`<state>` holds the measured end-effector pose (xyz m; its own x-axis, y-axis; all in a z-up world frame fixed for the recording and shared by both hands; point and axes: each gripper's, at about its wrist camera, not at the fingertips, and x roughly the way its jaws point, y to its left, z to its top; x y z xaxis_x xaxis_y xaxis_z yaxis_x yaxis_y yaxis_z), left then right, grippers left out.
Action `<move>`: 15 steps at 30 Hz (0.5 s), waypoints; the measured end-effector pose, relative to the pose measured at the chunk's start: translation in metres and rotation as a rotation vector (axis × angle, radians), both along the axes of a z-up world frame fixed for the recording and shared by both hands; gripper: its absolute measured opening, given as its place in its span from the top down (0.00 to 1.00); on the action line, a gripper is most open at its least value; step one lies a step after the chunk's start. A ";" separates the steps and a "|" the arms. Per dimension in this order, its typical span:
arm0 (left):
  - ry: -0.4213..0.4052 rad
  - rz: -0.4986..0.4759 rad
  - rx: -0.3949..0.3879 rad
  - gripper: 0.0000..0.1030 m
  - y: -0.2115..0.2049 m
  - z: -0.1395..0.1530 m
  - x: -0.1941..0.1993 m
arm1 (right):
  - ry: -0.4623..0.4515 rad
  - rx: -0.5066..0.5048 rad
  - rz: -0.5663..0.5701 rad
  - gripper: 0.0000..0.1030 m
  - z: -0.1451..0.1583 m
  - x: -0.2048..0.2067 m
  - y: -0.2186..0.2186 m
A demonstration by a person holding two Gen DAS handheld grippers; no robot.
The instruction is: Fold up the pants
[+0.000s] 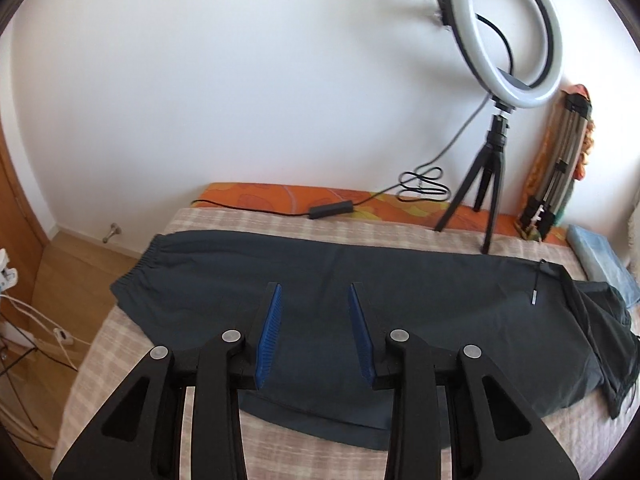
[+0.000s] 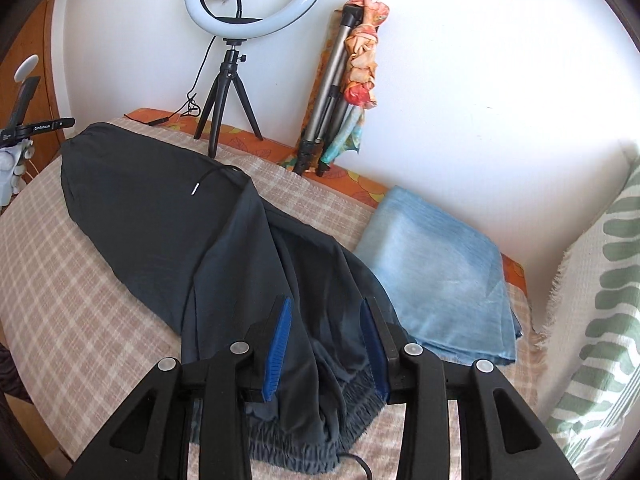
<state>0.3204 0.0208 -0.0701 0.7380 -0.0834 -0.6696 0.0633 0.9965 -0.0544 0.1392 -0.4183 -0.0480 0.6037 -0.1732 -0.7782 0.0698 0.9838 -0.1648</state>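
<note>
Pants [image 1: 320, 320] dark, lengthwise on checked bed [image 1: 120, 340], waistband [image 2: 304, 448] bunched.

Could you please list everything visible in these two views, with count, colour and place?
pants: one, dark grey, laid across the bed
bed cover: one, beige checked, under the pants
ring light: one, white on a black tripod, far edge of the bed
folded tripod: one, silver-black, leaning on the wall
blue cloth: one, folded, beside the waistband
patterned pillow: one, white-green, far right
left claw: open, above the pants
right claw: open, over the bunched waistband
</note>
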 end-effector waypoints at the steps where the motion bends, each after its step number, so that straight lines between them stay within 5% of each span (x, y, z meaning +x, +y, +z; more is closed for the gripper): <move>1: 0.008 -0.032 -0.011 0.69 -0.016 -0.002 -0.004 | 0.001 0.002 -0.008 0.65 -0.001 -0.012 -0.002; 7: 0.060 -0.237 -0.002 0.69 -0.112 -0.015 -0.029 | 0.030 0.009 -0.027 0.66 -0.017 -0.070 -0.014; 15: 0.151 -0.441 -0.013 0.69 -0.215 -0.046 -0.055 | 0.099 -0.007 0.179 0.66 -0.064 -0.093 0.021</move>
